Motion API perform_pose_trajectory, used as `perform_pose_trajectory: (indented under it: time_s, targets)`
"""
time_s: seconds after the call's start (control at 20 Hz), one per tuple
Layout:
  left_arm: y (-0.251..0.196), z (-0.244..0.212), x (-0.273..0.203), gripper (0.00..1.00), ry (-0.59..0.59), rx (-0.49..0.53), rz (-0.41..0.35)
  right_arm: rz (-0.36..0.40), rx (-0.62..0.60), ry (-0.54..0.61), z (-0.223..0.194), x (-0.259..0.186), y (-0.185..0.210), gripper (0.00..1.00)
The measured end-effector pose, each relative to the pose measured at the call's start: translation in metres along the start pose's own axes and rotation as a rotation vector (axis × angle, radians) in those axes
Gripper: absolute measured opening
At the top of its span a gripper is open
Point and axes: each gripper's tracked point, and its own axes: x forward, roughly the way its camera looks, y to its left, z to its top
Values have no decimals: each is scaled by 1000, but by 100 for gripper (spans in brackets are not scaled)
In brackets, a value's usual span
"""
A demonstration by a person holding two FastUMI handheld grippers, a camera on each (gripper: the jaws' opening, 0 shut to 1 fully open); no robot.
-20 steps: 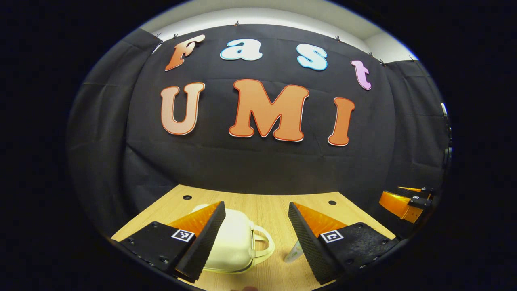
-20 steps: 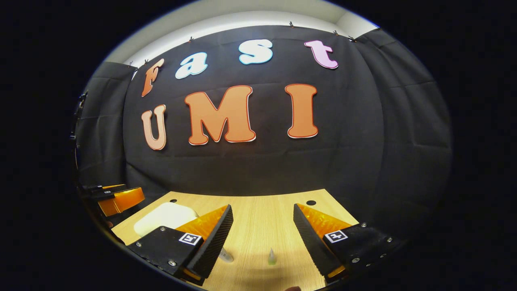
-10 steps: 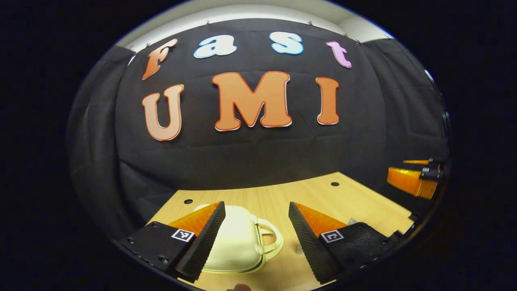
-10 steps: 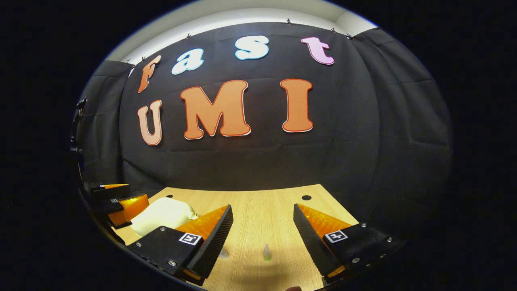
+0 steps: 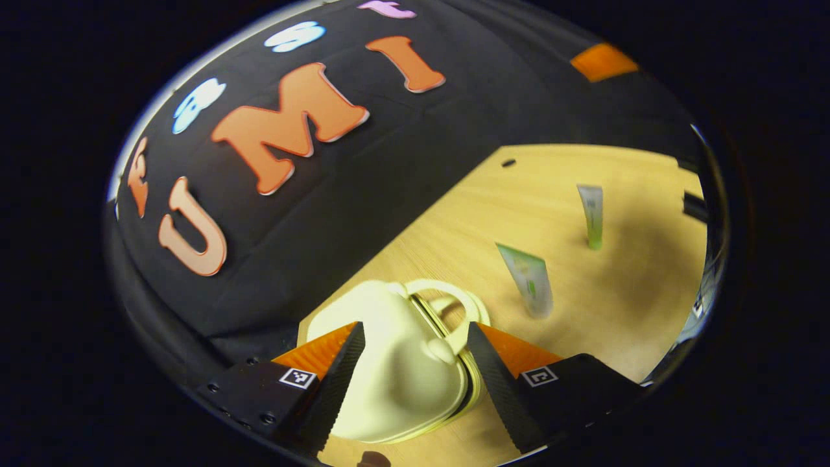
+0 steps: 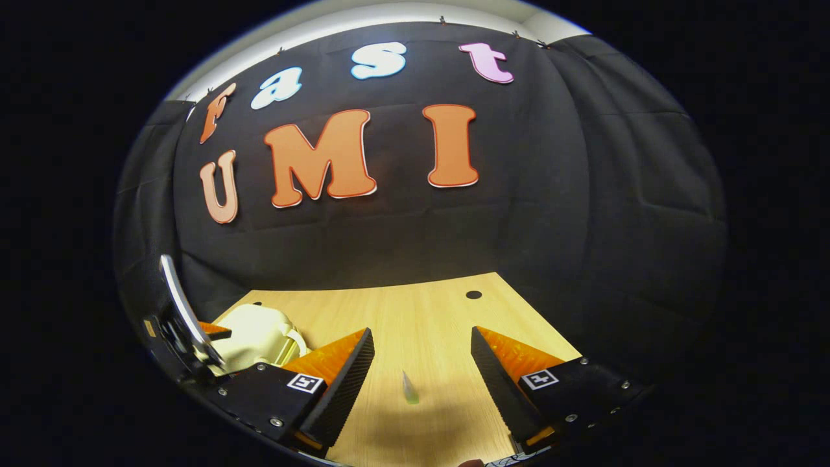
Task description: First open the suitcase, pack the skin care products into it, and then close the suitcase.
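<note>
A small cream suitcase (image 5: 395, 370) with a looped handle (image 5: 447, 305) lies shut on the wooden table (image 5: 622, 285). My left gripper (image 5: 415, 353) is open, tilted over the case, one finger on each side of its handle end without pressing it. Two skin care tubes stand on the table in the left gripper view: a nearer one (image 5: 528, 280) and a farther one (image 5: 591, 214). My right gripper (image 6: 421, 357) hangs open above the table, with a tube (image 6: 410, 388) standing between its fingers farther off. In the right gripper view the suitcase (image 6: 256, 334) shows at the left, beside the left gripper's body (image 6: 181, 324).
The black cloth wall closes the table's far side. Two small round holes (image 6: 473, 294) (image 5: 508, 163) mark the tabletop near its back edge. Bare wood stretches around the tubes.
My left gripper has dropped and rolled sharply over the suitcase, bringing both tubes into its view. My right gripper has eased forward and down a little.
</note>
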Motion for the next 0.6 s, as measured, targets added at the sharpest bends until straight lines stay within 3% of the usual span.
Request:
perform_pose_trajectory:
  time_s: [0.1,0.3,0.6]
  targets:
    - [-17,-18,9,99,71,142,-38,-21,17,28,-10,0,-11,95]
    - [-23,-12,29,98,84,415,-11,-76,38,73,-25,0,-42,95]
    - [-15,-12,59,98,160,476,19,-145,68,116,-40,-4,-76,95]
